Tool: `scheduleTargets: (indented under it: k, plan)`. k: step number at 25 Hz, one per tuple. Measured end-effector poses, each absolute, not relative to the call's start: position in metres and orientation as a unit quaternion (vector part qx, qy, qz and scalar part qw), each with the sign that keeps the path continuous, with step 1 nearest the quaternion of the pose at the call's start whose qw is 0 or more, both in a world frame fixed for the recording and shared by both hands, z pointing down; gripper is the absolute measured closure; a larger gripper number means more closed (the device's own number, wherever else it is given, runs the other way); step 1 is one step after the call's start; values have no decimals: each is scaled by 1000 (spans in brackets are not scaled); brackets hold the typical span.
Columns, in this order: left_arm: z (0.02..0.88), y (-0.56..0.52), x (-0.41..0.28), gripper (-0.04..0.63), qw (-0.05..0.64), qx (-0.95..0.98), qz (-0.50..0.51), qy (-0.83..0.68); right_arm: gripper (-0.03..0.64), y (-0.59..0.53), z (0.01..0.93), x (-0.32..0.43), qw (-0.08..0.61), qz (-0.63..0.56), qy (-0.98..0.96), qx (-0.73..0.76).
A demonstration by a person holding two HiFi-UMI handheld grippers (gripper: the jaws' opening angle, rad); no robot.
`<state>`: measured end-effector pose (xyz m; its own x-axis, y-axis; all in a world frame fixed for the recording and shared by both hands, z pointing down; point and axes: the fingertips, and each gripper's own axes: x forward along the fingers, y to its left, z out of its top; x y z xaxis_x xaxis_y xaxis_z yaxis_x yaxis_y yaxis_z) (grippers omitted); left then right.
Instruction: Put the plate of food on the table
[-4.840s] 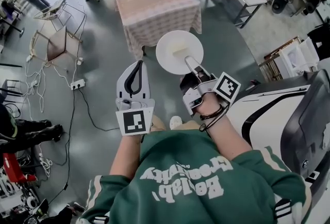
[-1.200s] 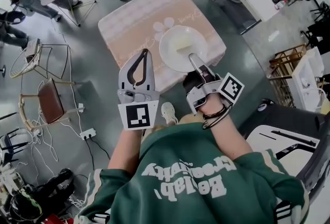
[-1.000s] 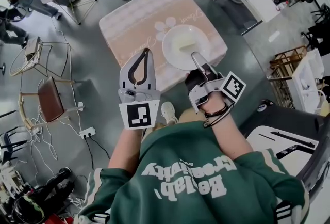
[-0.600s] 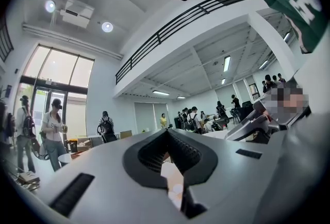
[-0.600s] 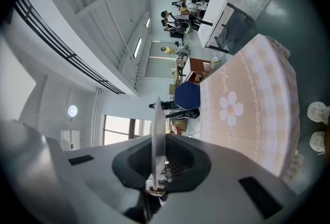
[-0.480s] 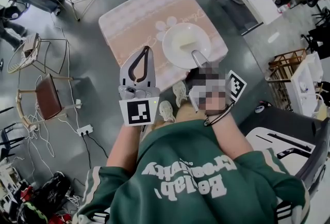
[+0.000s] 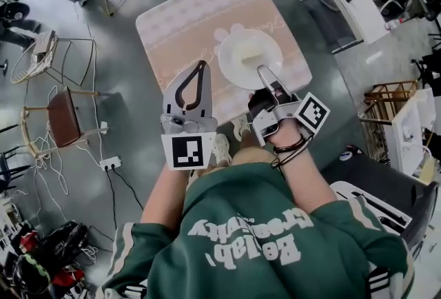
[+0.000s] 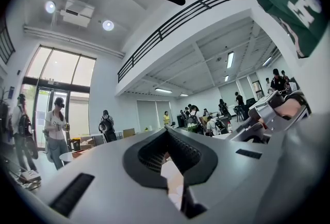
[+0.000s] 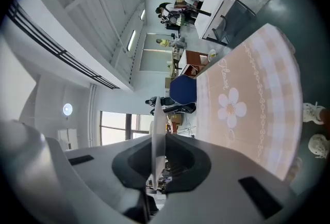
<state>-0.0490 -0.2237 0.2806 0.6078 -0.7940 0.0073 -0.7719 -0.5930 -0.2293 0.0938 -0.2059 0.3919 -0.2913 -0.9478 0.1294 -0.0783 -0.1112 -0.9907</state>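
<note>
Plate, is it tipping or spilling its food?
No, nothing looks wrong. The plate looks level, gripped at its near rim by the right gripper over the pink tablecloth, and the food lies in its middle.

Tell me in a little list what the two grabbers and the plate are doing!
plate: white plate, held by its near rim, over the table
food: a pale piece in the middle of the plate
right gripper: right gripper is shut on the plate's rim
left gripper: left gripper is shut, with nothing in it, beside the plate
table: table with a pink flowered cloth
plate set down: doesn't look like it yet
</note>
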Motion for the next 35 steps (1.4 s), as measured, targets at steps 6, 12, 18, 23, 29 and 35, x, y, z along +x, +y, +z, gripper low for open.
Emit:
scheduleTargets:
  k: [6, 12, 18, 23, 29, 35]
  plan:
    - [301, -250, -37, 586, 79, -889, -71, 445, 583, -243, 415, 96, 353, -606, 557, -445]
    - [330, -298, -25, 586, 54, -877, -91, 468, 583, -289, 459, 99, 316, -639, 549, -436]
    - [368, -334, -20, 586, 25, -866, -124, 484, 583, -334, 509, 106, 287, -663, 538, -435]
    - [404, -363, -13, 586, 11, -859, -135, 493, 583, -366, 544, 110, 264, -672, 537, -437]
    - [433, -397, -11, 586, -2, -846, -151, 511, 583, -391, 582, 106, 249, -692, 522, -431]
    - [450, -407, -29, 586, -9, -842, -159, 515, 583, -403, 612, 86, 233, -705, 509, -436]
